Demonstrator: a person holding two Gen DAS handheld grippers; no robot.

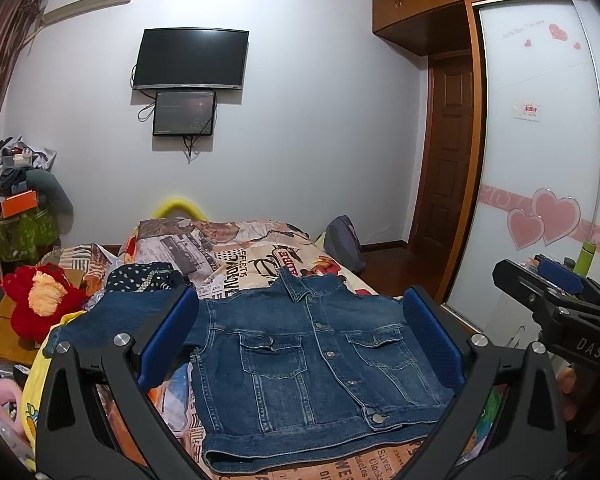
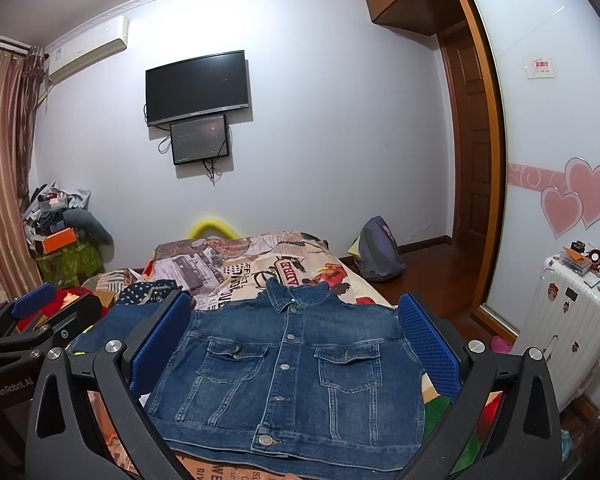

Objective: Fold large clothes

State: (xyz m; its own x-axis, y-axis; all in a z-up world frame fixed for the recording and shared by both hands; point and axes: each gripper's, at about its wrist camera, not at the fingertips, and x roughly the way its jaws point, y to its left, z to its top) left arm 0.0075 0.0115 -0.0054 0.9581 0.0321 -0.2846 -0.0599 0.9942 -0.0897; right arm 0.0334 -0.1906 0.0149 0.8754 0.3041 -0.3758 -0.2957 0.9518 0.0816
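Note:
A blue denim jacket (image 1: 320,364) lies flat, front up and buttoned, on the patterned bedspread (image 1: 244,256); it also shows in the right wrist view (image 2: 292,376). One sleeve spreads out to the left (image 1: 116,320). My left gripper (image 1: 300,328) is open, held above the jacket's near part, its blue pads on either side of the chest. My right gripper (image 2: 296,336) is open too, held above the jacket in the same way. Each gripper shows in the other's view: the right one at the right edge (image 1: 560,300), the left one at the left edge (image 2: 40,320). Neither holds cloth.
A dark dotted garment (image 1: 144,276) and a red plush toy (image 1: 40,300) lie left of the jacket. A backpack (image 2: 380,252) stands on the floor beyond the bed. A white suitcase (image 2: 568,332) stands at the right by the sliding wardrobe door. A cluttered pile (image 1: 20,200) fills the left corner.

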